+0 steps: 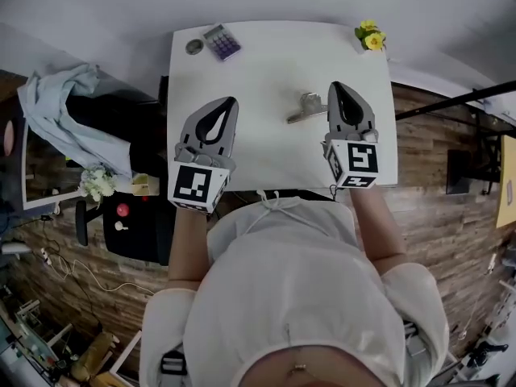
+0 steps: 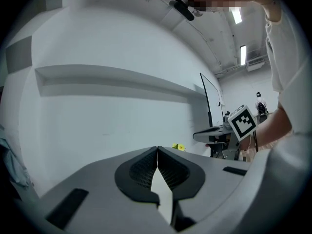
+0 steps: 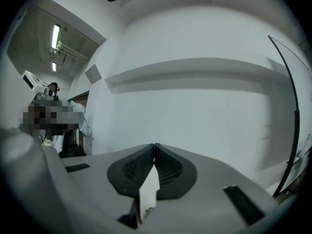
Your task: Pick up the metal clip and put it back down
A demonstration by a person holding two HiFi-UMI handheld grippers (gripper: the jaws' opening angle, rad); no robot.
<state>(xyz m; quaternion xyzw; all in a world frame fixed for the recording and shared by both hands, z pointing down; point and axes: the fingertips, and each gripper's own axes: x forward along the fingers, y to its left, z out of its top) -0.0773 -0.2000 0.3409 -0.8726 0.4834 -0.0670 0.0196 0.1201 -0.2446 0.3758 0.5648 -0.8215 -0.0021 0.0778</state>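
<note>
The metal clip lies on the white table, silver with its handle pointing toward the lower left. My right gripper hovers just right of the clip and apart from it; its jaws are shut with nothing between them. My left gripper is held over the table's left part, also shut and empty. Both gripper views look up at a pale wall, so the clip does not show clearly in either. The right gripper's marker cube appears in the left gripper view.
A calculator and a small round object sit at the table's far left corner. Yellow flowers stand at the far right corner. The person's body is against the near edge. A chair with cloth stands to the left.
</note>
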